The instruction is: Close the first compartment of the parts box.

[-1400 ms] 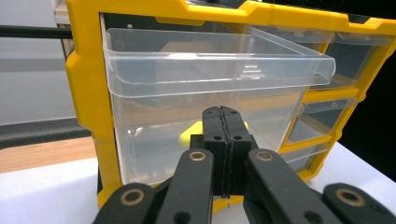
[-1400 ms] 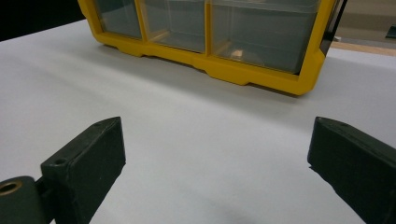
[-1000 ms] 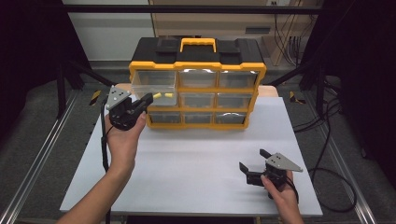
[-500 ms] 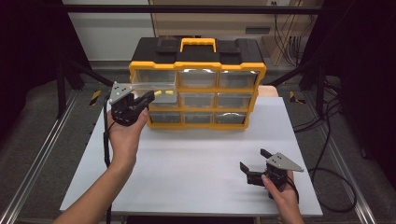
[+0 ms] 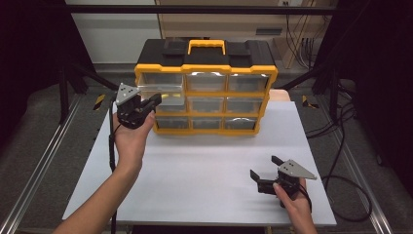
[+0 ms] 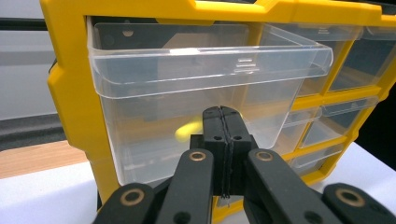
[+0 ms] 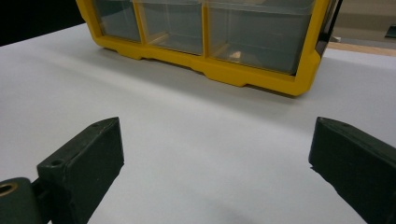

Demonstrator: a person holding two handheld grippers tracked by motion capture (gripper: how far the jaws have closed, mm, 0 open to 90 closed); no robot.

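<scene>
resting low near the front right of the white tabletop, the right claw sits in the person's right hand w/ jaws spread wide, nothing between them, bare tabletop under and ahead of it. further in on the left, the left hand holds the left claw up at the left end of the organizer, jaws pressed together tip to tip, no gap and nothing pinched; in the left gripper view the tips sit right at the clear front wall of the top-left drawer, can't tell if touching. that drawer is pulled partway out of the yellow organizer, sticking fwd past the frame while the other drawers sit flush. sth small and yellow shows blurred through the drawer's wall, low inside. organizer stands at the back of the tabletop, black top w/ yellow handle, well apart from the right claw.
</scene>
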